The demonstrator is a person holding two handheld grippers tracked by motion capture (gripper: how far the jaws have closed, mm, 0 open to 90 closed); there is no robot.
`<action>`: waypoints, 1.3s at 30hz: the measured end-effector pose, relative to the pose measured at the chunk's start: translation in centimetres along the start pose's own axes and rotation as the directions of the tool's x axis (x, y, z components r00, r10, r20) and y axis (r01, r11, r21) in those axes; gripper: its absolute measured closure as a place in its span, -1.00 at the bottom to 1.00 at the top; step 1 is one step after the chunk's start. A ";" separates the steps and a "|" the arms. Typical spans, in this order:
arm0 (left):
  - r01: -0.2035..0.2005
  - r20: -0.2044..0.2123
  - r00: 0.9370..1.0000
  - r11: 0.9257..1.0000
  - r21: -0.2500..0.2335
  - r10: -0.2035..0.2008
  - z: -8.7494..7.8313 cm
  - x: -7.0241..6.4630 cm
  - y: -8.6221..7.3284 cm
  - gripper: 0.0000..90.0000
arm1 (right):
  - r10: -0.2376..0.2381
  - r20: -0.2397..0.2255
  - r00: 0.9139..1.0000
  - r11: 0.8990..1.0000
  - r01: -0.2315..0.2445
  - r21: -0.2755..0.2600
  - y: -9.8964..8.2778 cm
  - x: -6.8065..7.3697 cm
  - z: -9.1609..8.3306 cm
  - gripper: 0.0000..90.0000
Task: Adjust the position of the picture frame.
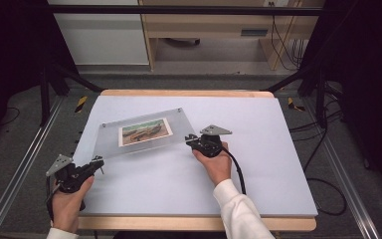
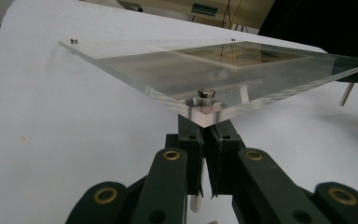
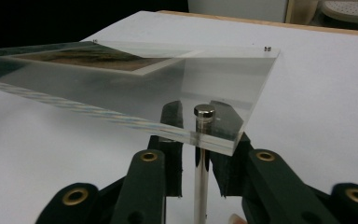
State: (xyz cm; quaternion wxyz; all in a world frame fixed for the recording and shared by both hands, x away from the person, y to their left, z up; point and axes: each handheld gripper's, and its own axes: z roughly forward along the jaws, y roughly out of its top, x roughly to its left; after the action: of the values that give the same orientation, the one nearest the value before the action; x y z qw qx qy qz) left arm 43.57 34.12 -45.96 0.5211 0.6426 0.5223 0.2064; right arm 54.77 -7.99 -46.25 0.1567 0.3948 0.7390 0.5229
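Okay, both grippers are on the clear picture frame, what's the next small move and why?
Probably lower the acrylic frame level toward the white mat. The left gripper and right gripper each clamp a corner standoff under it, and the frame hangs clear of the mat with the metal legs pointing down.

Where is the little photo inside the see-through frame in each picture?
High view: the photo sits at the middle of the clear frame, left of the table's centre.
Left gripper view: the photo lies upper right, seen edge-on.
Right gripper view: the photo lies upper left.
Shared landmark: the frame's metal corner pegs.
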 end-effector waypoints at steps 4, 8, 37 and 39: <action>-0.005 -0.003 1.000 1.000 0.001 0.005 0.0 0.0 0.0 0.88 | -0.004 0.000 1.000 1.000 0.004 0.002 0.2 -0.1 0.1 0.84; -0.011 -0.005 1.000 1.000 0.007 0.012 0.0 -0.1 0.0 0.88 | -0.003 -0.012 1.000 1.000 0.003 0.004 0.3 -0.2 0.1 0.88; -0.048 -0.014 0.999 0.999 0.008 0.048 1.6 0.0 0.3 0.87 | 0.009 -0.034 0.999 1.000 -0.009 0.011 0.2 -0.4 0.3 0.86; -0.065 -0.020 0.998 0.998 0.010 0.065 1.6 -0.1 0.3 0.87 | 0.003 -0.036 0.999 1.000 -0.003 0.007 0.2 -0.4 0.3 0.88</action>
State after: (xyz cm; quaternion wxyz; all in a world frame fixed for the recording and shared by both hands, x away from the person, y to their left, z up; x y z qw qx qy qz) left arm 45.00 33.37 -46.23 0.5059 0.6595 0.5074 0.2271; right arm 55.34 -8.07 -46.30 0.1411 0.3870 0.7430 0.5274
